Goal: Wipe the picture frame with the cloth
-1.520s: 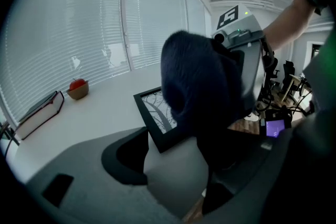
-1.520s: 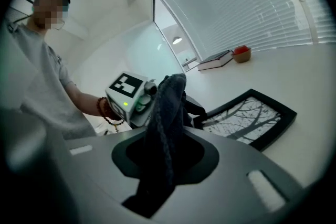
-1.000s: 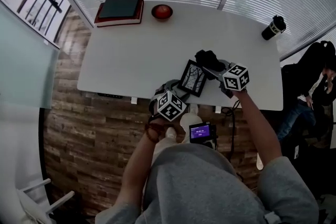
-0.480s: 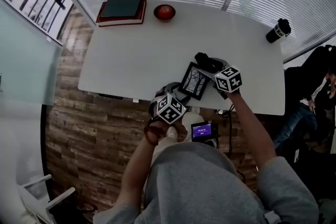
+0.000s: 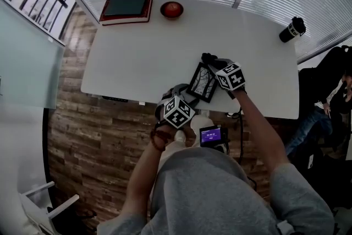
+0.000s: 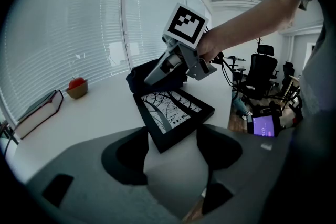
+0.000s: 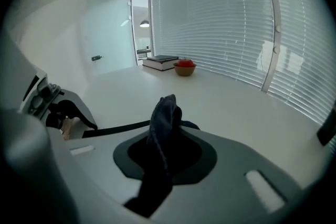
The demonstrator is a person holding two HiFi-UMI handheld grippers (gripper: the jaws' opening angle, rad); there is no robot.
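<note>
A black picture frame [image 5: 202,82] with a tree print stands tilted near the white table's [image 5: 137,58] front edge. My left gripper [image 5: 187,97] is shut on its near corner; in the left gripper view that corner of the frame [image 6: 173,113] sits between the jaws of the left gripper [image 6: 170,152]. A dark cloth [image 5: 209,59] lies bunched just behind the frame. My right gripper [image 5: 215,67] is at it, jaws closing with the cloth between them. In the right gripper view, the cloth [image 7: 164,118] sticks up from the pinch of the right gripper [image 7: 165,149].
Two stacked books [image 5: 126,8] and a bowl holding a red apple [image 5: 171,9] sit at the table's far edge. A dark tumbler [image 5: 290,29] stands at the far right corner. A small device with a purple screen [image 5: 213,136] is at the person's chest. Another person [image 5: 330,85] sits to the right.
My right gripper has come down and to the left onto the cloth behind the frame and closed on it. The left gripper and the frame have stayed put.
</note>
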